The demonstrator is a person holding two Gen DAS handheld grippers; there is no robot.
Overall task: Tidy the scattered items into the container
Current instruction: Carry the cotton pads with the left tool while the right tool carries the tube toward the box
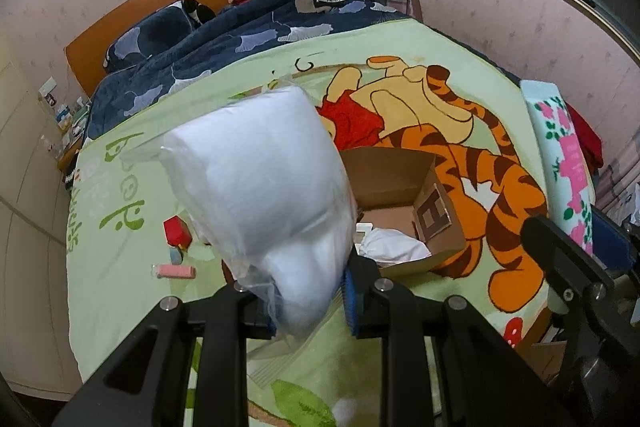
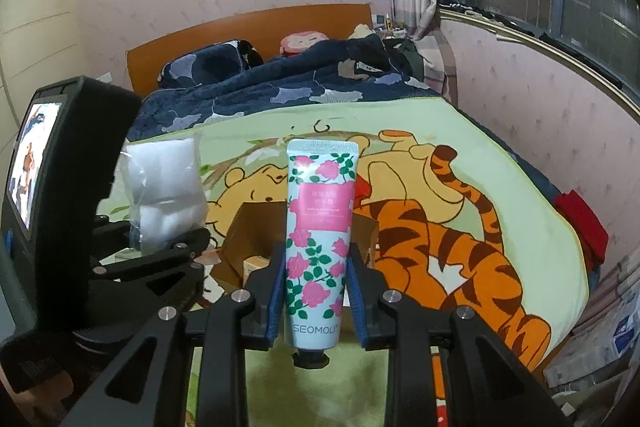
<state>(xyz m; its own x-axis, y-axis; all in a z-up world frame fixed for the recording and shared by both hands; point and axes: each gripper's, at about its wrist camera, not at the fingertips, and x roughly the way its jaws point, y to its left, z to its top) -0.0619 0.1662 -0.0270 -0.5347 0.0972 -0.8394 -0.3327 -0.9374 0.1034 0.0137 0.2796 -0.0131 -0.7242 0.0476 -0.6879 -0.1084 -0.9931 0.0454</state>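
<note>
My left gripper (image 1: 310, 301) is shut on a clear plastic bag of white cotton pads (image 1: 264, 183), held up just left of the open cardboard box (image 1: 396, 183) on the bed. The box holds white crumpled material (image 1: 392, 247). My right gripper (image 2: 316, 291) is shut on a pale blue hand cream tube with pink roses (image 2: 320, 227), cap toward the camera, in front of the box (image 2: 256, 227). The tube (image 1: 560, 163) and the right gripper's body show at the right edge of the left wrist view. The bag (image 2: 166, 195) shows at left in the right wrist view.
A red box (image 1: 176, 231), a pink packet (image 1: 176, 271) and a small grey item (image 1: 175, 255) lie on the green cartoon blanket (image 1: 460, 99) left of the cardboard box. A dark blue quilt (image 1: 224, 47) and clothes are piled by the headboard. The pink wall runs along the right.
</note>
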